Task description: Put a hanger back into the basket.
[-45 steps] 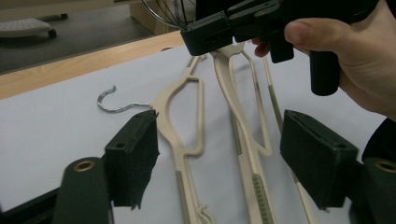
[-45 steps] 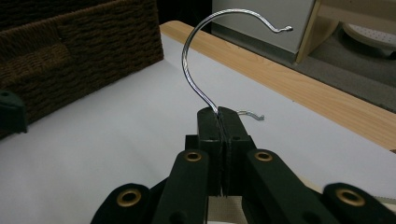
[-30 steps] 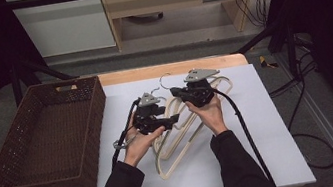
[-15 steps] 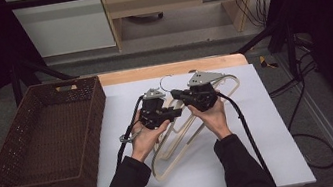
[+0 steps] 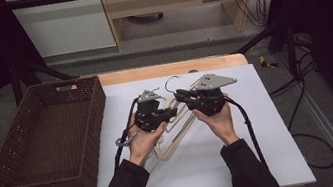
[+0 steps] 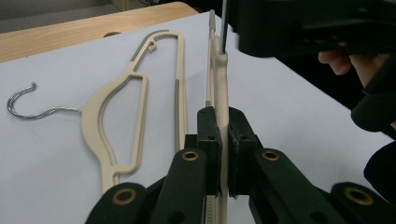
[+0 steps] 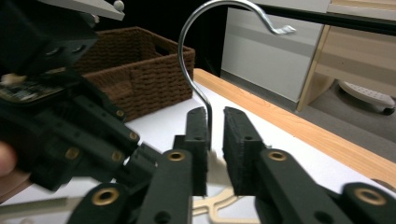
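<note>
A cream plastic hanger (image 6: pixel 219 70) stands edge-on, and my left gripper (image 6: pixel 223 116) is shut on its arm. Its steel hook (image 7: pixel 196 42) rises between the jaws of my right gripper (image 7: pixel 215 116). Those jaws have just been opening: the wire lies against one pad with a gap to the other. A second cream hanger (image 6: pixel 121 93) lies flat on the white tabletop. From above, the left gripper (image 5: pixel 170 114) and the right gripper (image 5: pixel 181 94) face each other over the hangers (image 5: pixel 172 140) at mid table.
A brown wicker basket (image 5: pixel 45 138) with nothing in it stands at the table's left side. The white sheet (image 5: pixel 264 149) covers the table, with a wooden edge at the back. Cables trail from both grippers toward the person.
The left gripper's jaws have closed on the hanger arm. The right gripper has shifted a little to the right and its jaws have parted around the hook.
</note>
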The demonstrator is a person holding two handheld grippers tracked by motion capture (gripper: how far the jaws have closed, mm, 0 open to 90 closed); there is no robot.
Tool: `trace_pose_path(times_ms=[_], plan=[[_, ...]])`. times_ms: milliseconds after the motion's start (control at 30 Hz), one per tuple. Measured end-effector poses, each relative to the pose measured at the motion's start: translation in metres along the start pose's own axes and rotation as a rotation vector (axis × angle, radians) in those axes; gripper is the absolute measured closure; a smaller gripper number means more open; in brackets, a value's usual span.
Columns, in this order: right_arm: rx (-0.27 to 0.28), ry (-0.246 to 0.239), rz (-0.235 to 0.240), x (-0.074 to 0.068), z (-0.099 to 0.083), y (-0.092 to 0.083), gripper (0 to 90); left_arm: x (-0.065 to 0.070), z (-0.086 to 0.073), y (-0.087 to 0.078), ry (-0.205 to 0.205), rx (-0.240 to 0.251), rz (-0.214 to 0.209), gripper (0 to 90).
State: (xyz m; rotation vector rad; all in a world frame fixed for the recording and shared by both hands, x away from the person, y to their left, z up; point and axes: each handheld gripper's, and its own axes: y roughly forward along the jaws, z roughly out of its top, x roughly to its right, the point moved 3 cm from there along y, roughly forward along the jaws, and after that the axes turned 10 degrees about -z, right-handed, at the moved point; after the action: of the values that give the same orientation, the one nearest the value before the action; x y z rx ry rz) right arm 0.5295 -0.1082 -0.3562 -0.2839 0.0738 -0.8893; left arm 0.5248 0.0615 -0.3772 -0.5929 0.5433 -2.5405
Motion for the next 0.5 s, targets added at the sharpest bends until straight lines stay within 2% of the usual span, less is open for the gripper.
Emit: trace_pose_path(times_ms=[100, 133, 167, 200, 300, 333, 367, 400, 433, 467, 500], plan=[[0.004, 0.016, -0.001, 0.0, -0.002, -0.015, 68.6, 0.002, 0.002, -0.01, 0.019, 0.015, 0.017, 85.8], [0.016, 0.036, -0.005, 0.002, -0.006, -0.026, 61.1, 0.003, 0.003, -0.015, 0.02, 0.022, 0.016, 85.8], [0.016, 0.036, -0.005, 0.002, -0.006, -0.026, 61.1, 0.004, 0.005, -0.02, 0.025, 0.027, 0.019, 85.8], [0.022, 0.043, -0.006, 0.003, -0.008, -0.032, 56.9, 0.005, 0.006, -0.024, 0.031, 0.033, 0.022, 85.8], [0.043, 0.088, -0.01, 0.006, -0.014, -0.049, 43.4, 0.008, 0.01, -0.039, 0.055, 0.047, 0.04, 85.8], [0.041, 0.101, -0.025, 0.008, -0.019, -0.059, 35.6, 0.01, 0.013, -0.049, 0.074, 0.054, 0.052, 85.8], [0.041, 0.101, -0.025, 0.008, -0.019, -0.059, 35.6, 0.01, 0.013, -0.049, 0.074, 0.054, 0.052, 85.8], [0.038, 0.108, -0.044, 0.01, -0.025, -0.069, 29.8, 0.011, 0.015, -0.054, 0.082, 0.06, 0.06, 85.8], [0.038, 0.108, -0.044, 0.01, -0.025, -0.069, 29.8, 0.013, 0.016, -0.059, 0.091, 0.06, 0.066, 85.8], [0.036, 0.119, -0.056, 0.013, -0.032, -0.077, 24.3, 0.015, 0.02, -0.07, 0.124, 0.054, 0.085, 85.8], [0.033, 0.126, -0.069, 0.015, -0.035, -0.081, 22.2, 0.015, 0.02, -0.07, 0.124, 0.054, 0.085, 85.8]])
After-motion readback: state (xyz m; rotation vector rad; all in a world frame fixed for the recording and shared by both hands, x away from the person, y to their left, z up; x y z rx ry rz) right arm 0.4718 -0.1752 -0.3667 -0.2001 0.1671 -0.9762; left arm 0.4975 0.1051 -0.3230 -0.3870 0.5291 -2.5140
